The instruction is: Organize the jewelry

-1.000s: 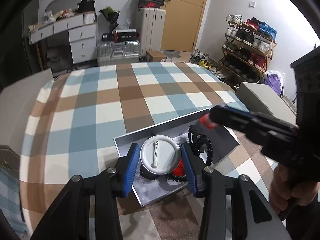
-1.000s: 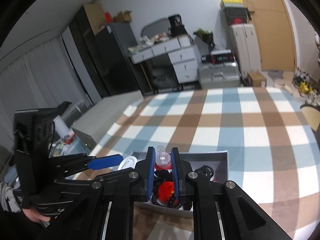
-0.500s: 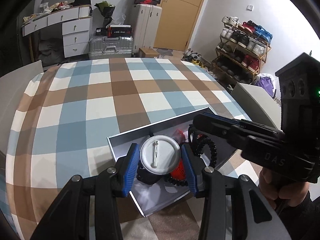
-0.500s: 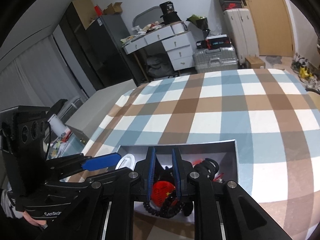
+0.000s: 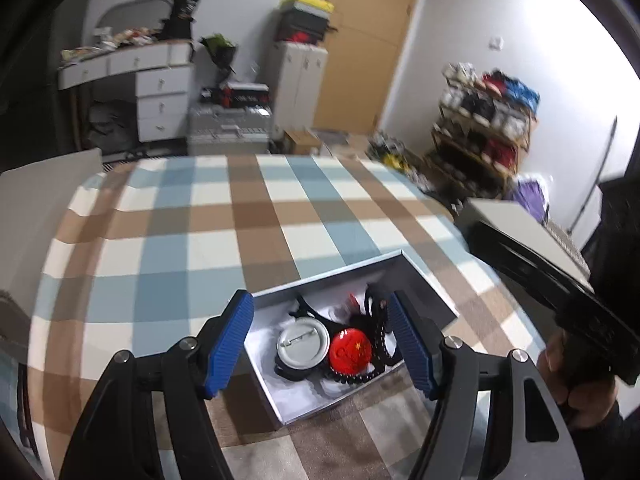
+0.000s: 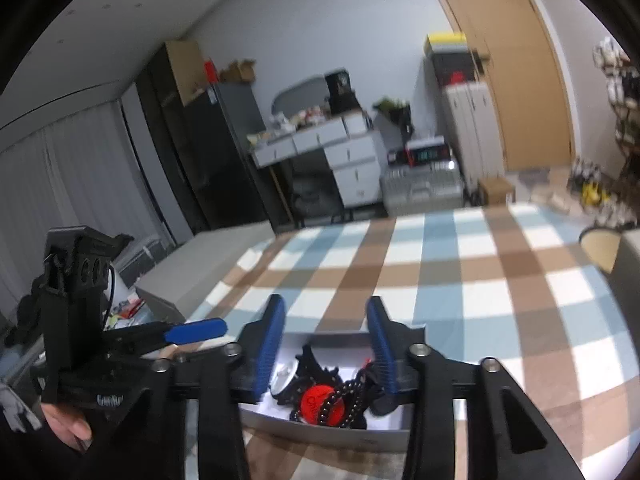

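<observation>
Now we work over the checked table [image 5: 168, 240], where the grey box [image 5: 424, 280] lies with its long side slanting up to the right in the left wrist view. Inside it rest the silver badge [image 5: 302, 343], the red badge [image 5: 351, 351] just beside it, and black beads [image 5: 380, 336] along the right. Both our tools hover above, gripping nothing. The left gripper [image 5: 320, 344] has just been opening its jaws, which now frame both badges; the right gripper [image 6: 326, 346] has likewise just spread, with the red badge below and between its jaws.
</observation>
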Demonstrator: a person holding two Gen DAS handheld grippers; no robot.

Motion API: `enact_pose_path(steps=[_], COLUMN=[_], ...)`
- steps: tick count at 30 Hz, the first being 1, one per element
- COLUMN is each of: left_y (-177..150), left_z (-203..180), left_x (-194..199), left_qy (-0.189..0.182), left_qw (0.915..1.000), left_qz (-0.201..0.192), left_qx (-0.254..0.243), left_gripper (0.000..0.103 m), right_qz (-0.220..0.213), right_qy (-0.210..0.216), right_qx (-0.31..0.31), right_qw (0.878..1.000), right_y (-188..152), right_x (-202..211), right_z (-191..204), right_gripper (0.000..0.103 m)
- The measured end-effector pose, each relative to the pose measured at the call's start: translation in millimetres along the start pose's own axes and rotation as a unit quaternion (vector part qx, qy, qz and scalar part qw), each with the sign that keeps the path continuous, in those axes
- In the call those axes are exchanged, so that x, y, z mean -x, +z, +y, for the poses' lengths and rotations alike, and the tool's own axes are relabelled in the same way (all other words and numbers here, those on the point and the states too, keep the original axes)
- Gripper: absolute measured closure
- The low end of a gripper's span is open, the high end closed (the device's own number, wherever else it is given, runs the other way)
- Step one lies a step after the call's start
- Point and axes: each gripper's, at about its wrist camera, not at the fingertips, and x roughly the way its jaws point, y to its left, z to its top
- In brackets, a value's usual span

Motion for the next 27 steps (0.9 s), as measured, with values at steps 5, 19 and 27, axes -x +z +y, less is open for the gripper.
enact_pose_path(steps=[5,19,27], left_y=[0,-37,-51], left_z=[2,0,-3], left_x=[20,40,35], left_qy=[0.056,0.178,0.216], left_qw=[0.996,0.9635,0.9537], left_qz=[-0.069,-0.199,-0.208], left_qx=[0.014,-0.005,-0.025], left_gripper=[0.018,0.001,0.001], right_qz=[-0.064,-0.122,-0.118], right_qy=[-0.006,-0.069,-0.084], right_qx=[0.039,0.125,0.142], right_qw=[0.997,0.982,0.979], right_y=[0,-45,-62], right_x=[32,52,44], right_z=[16,43,37], right_gripper=[0.023,0.0,0.0])
